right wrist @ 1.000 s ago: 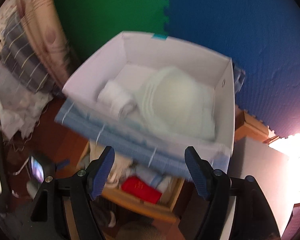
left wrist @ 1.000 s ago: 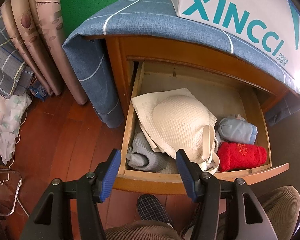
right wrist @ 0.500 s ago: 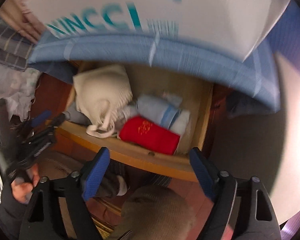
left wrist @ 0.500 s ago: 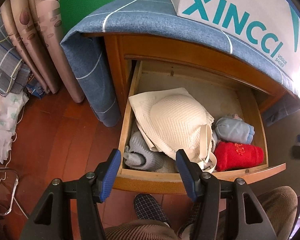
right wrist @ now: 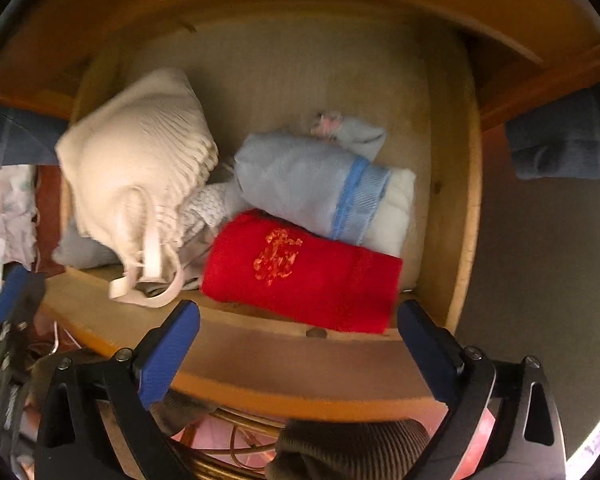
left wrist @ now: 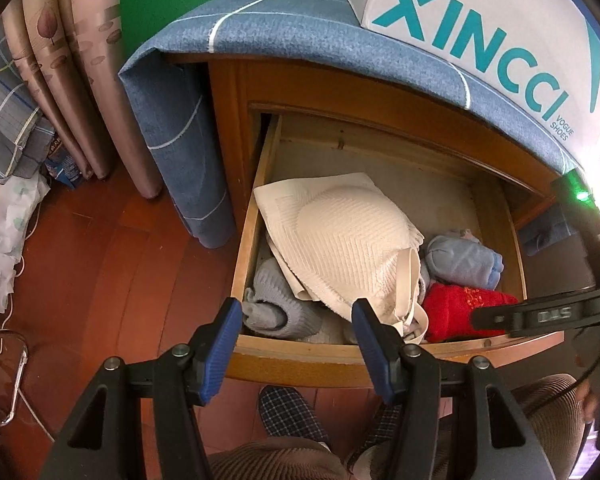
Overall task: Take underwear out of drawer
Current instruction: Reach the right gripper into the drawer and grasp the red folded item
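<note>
The drawer (left wrist: 256, 216) stands pulled out, packed with underwear. In the right wrist view a cream bra (right wrist: 140, 168) lies at 9 o'clock, a pale blue roll (right wrist: 300, 180) near centre, and a red roll (right wrist: 300, 276) against the front wall at 6 o'clock. The right gripper (right wrist: 298, 344) points down over the red roll, jaws opening, nothing between them. The left gripper (left wrist: 298, 344) hovers at the drawer's front edge, jaws apart and empty.

Open wooden drawer (left wrist: 256, 216), cream bra (left wrist: 352, 240), pale blue roll (right wrist: 312, 180), red folded cloth (right wrist: 304, 272), grey-blue knit (left wrist: 276, 304) inside
</note>
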`<action>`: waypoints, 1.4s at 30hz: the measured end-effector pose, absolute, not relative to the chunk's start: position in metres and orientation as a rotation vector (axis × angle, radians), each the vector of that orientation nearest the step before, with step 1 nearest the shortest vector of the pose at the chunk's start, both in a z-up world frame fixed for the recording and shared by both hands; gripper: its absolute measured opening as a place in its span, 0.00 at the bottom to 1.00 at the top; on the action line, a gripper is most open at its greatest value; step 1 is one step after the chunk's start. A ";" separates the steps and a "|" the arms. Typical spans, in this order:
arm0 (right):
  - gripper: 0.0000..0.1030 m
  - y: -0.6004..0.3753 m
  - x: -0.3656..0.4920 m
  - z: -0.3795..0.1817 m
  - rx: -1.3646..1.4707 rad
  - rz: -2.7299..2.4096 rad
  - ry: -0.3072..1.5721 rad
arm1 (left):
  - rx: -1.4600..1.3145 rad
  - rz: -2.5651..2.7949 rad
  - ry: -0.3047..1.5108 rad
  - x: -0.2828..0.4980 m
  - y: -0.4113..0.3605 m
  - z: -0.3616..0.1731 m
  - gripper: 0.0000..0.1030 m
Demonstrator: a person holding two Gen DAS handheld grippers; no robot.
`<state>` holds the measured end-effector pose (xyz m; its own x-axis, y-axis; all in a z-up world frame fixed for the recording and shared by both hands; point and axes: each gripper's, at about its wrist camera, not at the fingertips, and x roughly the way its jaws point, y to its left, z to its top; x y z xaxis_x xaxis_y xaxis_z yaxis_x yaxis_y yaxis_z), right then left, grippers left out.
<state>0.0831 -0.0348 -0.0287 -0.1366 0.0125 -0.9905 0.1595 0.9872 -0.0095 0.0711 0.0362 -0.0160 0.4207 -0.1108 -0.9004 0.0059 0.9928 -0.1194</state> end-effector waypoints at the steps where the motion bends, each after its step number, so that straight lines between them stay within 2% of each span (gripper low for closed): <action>1: 0.95 -0.033 0.084 -0.033 0.128 -0.133 1.712 | -0.104 -0.075 1.136 0.071 0.036 -0.016 0.57; 10: 1.00 -0.023 0.095 -0.064 0.080 -0.202 1.736 | -0.108 -0.075 1.156 0.073 0.035 -0.019 0.57; 31: 1.00 -0.020 0.120 -0.109 0.044 -0.221 1.787 | -0.167 -0.068 1.195 0.075 0.043 -0.027 0.57; 34: 0.92 -0.012 0.108 -0.099 0.040 -0.199 1.773 | -0.177 -0.068 1.193 0.075 0.046 -0.026 0.57; 36: 0.77 -0.013 0.105 -0.092 0.058 -0.183 1.760 | -0.181 -0.070 1.193 0.076 0.047 -0.027 0.57; 42: 0.61 -0.013 0.091 -0.079 0.093 -0.134 1.719 | -0.178 -0.070 1.190 0.074 0.048 -0.026 0.57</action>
